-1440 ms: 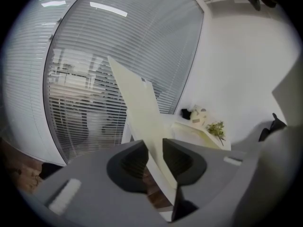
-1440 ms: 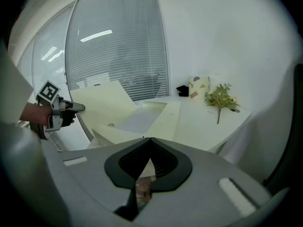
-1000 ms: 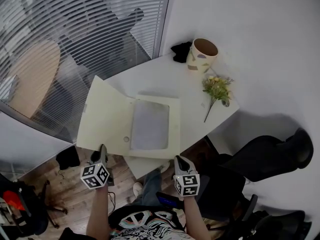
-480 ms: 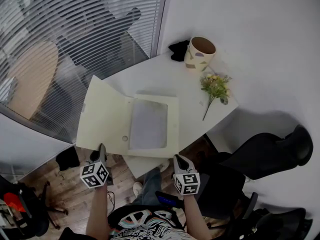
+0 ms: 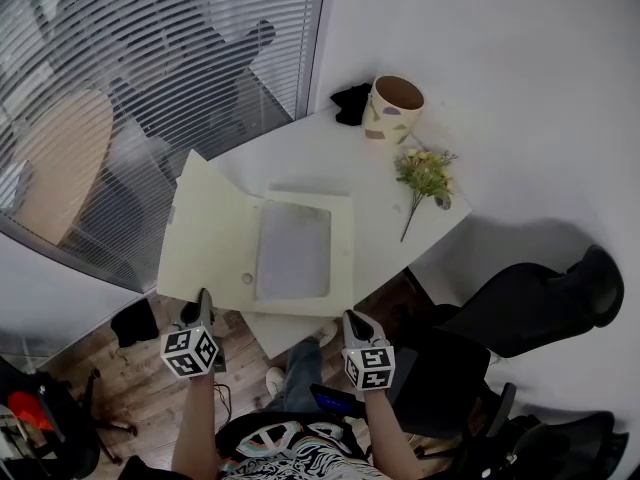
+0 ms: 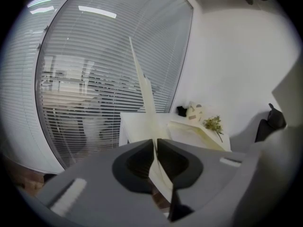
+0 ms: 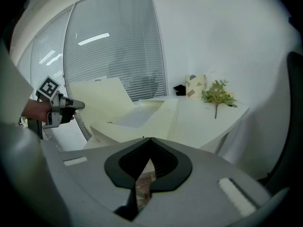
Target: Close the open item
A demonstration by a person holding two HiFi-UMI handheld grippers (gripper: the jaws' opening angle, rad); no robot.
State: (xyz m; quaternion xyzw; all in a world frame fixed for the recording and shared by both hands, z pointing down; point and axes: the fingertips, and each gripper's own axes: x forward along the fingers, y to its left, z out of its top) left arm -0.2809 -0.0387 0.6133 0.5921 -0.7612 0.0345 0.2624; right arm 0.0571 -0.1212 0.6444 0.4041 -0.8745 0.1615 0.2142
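While the fingers of the left gripper (image 5: 204,304) are closing, the thin edge of the cream folder's cover (image 5: 208,230) runs between them, and in the left gripper view the pads already pinch that sheet (image 6: 143,92), which rises steeply away from the fingers. The folder (image 5: 335,258) lies open on the white worktop (image 5: 330,160), near its front edge, with a grey sheet (image 5: 293,251) showing inside. Its cover is lifted at a slant past the worktop's left side, toward the window blinds (image 5: 150,58).

The right gripper (image 5: 354,320) hovers just off the front edge of the worktop, close to the folder's right corner but apart from it; its fingers (image 7: 140,148) are clenched together with nothing between them.

At the far end of the worktop stands a patterned vase (image 5: 392,109), with a black object (image 5: 350,102) just beside it and a flower sprig (image 5: 424,175) lying nearer, well apart from the folder.
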